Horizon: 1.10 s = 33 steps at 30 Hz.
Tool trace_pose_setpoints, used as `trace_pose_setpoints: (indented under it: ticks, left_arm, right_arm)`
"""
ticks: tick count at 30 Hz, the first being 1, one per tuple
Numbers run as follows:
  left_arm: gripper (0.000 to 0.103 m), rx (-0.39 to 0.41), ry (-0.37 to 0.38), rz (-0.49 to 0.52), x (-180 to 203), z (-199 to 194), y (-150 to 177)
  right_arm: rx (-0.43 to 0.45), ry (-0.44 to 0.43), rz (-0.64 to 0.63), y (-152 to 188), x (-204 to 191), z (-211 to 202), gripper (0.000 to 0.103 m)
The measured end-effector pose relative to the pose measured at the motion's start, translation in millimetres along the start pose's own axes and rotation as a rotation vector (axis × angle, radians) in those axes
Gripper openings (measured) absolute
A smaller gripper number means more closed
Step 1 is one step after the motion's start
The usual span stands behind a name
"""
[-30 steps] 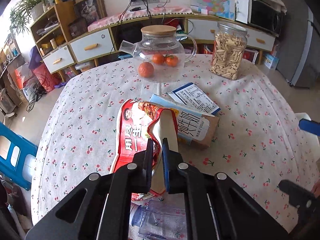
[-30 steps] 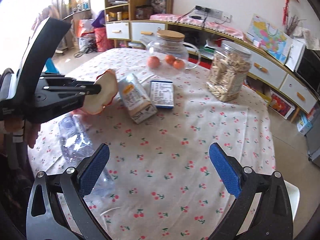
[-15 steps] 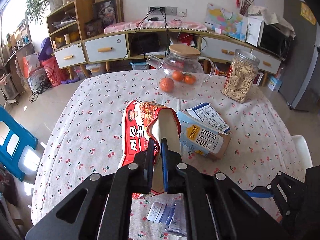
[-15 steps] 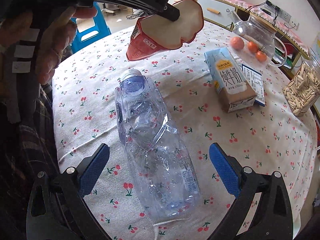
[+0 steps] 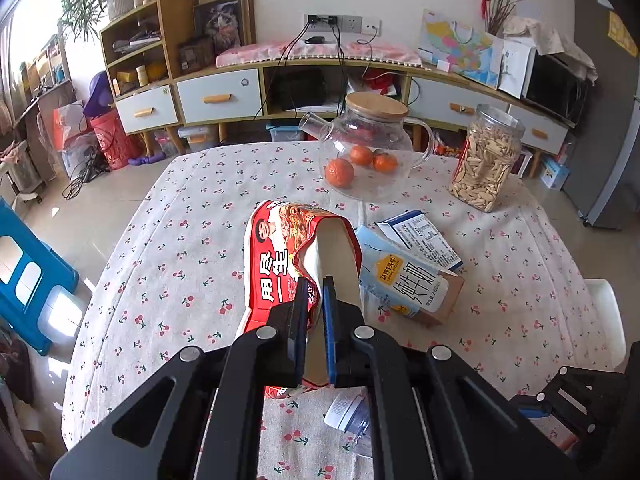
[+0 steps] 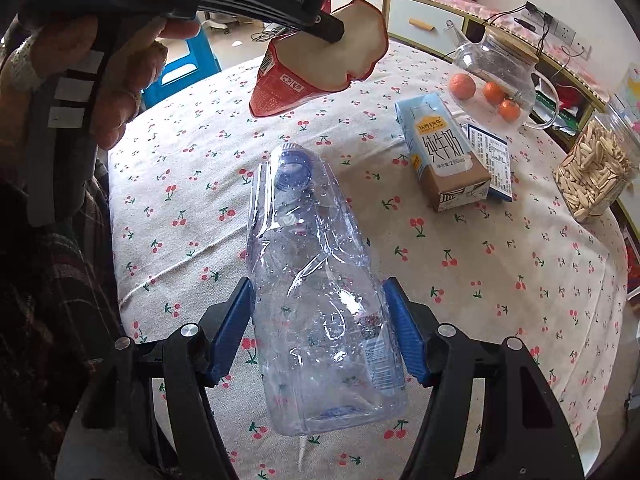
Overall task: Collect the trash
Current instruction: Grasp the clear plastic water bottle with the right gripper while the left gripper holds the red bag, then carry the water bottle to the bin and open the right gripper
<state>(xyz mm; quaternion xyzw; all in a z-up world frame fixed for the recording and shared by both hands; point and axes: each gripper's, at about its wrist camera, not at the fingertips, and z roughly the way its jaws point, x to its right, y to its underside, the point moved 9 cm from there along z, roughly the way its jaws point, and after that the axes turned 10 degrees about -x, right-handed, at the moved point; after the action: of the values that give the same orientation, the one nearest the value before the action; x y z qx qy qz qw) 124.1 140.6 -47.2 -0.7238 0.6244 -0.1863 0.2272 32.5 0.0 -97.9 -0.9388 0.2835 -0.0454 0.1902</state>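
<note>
My left gripper [image 5: 315, 300] is shut on a red noodle cup [image 5: 280, 256] and holds it above the table; the cup also shows in the right wrist view [image 6: 320, 64], off the cloth. A crushed clear plastic bottle [image 6: 320, 280] lies on the cloth, cap pointing away. My right gripper [image 6: 320, 332] is open, its blue pads on either side of the bottle's lower half, close to its walls. The bottle's cap end shows under the left gripper [image 5: 352, 420]. A milk carton [image 6: 440, 156] lies on its side beyond.
A flattened carton [image 6: 490, 160] lies beside the milk carton. A glass teapot [image 5: 368, 148] with oranges and a jar of seeds [image 5: 486, 164] stand at the far side. The round table [image 6: 520, 300] has a cherry-print cloth. A blue stool [image 5: 28, 280] stands left.
My right gripper has come down over the bottle and narrowed, its pads now beside the bottle. My left gripper has lifted the red cup higher.
</note>
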Motion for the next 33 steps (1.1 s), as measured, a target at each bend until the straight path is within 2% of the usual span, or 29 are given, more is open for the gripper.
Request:
trace_pose_setpoints:
  ticks: [19,33]
  left_arm:
    - [0.007,0.041,0.003,0.038,47,-15,-13]
    - [0.007,0.056,-0.001,0.094,89,-20,-19]
  right_arm:
    - [0.187,0.104,0.201,27,78,-59,0.059]
    - [0.334,0.221,0.447,67,166,-114,0.059]
